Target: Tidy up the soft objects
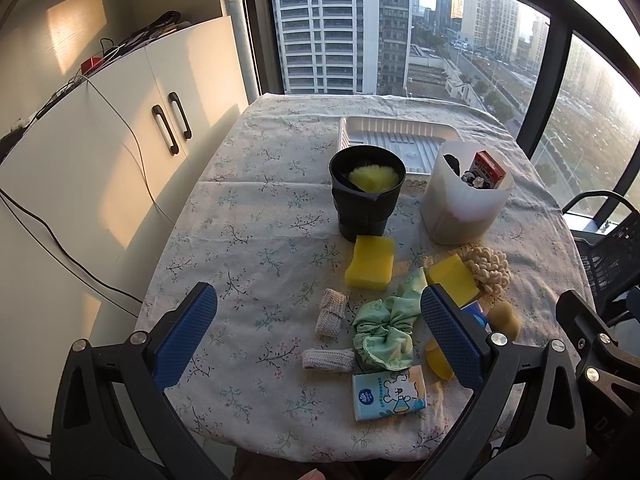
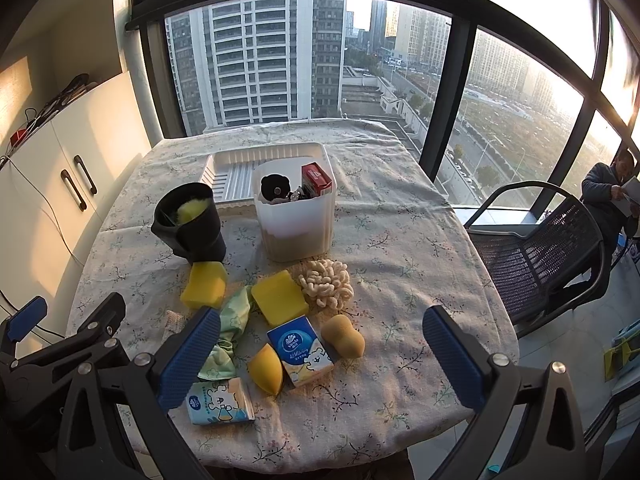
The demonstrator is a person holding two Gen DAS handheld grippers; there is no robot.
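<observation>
While nothing is yet gripped, my left tongs [image 1: 318,332] and right tongs [image 2: 320,352] both hang wide apart above the near edge of the counter [image 2: 420,216], tilted down at the loose pile, presumably to choose a first item.

Nearest row: pale blue tissue pack [image 1: 389,393], lying flat; second tissue pack [image 2: 300,350], blue-topped, beside it; yellow teardrop sponge [image 2: 266,368], touching that pack; tan gourd-shaped sponge [image 2: 343,336], just beside the pack's other side.

Middle row: two knitted grey rolls [image 1: 331,317], slightly apart to the left; green fabric scrunchie [image 1: 384,330], crumpled; two yellow block sponges [image 1: 370,263], one partly under the scrunchie's tail; cream chenille mitt [image 2: 326,284], against the white bin's foot.

Far row: black cup [image 1: 366,194] with a yellow puff [image 1: 374,178] already inside, so I judge it the destination for soft items; white bin [image 2: 296,220] holding a red carton [image 2: 317,178] and dark hard oddments, seemingly the other category; ribbed white tray [image 2: 236,172] behind, bare.

Surface: floral cloth, wrinkled, draped over the edges.

Room: white cabinet [image 1: 120,152] left, mesh chair [image 2: 532,256] right, tall windows [image 2: 360,60] onto towers, a seated person [image 2: 612,192] far right.
</observation>
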